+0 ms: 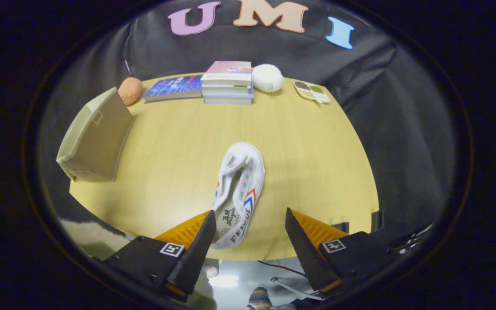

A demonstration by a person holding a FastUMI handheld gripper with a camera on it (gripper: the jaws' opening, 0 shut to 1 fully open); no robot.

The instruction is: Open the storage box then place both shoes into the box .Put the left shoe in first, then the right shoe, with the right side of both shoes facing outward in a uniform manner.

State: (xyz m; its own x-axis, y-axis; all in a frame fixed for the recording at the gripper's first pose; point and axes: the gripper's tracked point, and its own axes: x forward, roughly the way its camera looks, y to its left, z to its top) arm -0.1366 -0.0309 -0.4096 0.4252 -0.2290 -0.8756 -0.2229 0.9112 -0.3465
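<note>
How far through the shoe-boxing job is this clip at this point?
Only one white shoe lies on the table; the cardboard storage box sits at the table's left side, its contents hidden. The gripper is open, the shoe's heel between its fingers, ungrasped. Picking up and boxing this shoe remain.

A light wooden counter [179, 146] carries, along its far edge, an orange fuzzy ball [130, 90], a blue book [174, 88] lying flat, a stack of books [228, 82], a white fluffy ball [267, 77], and a small divided tray [311, 91] holding dark and green contents.
</note>
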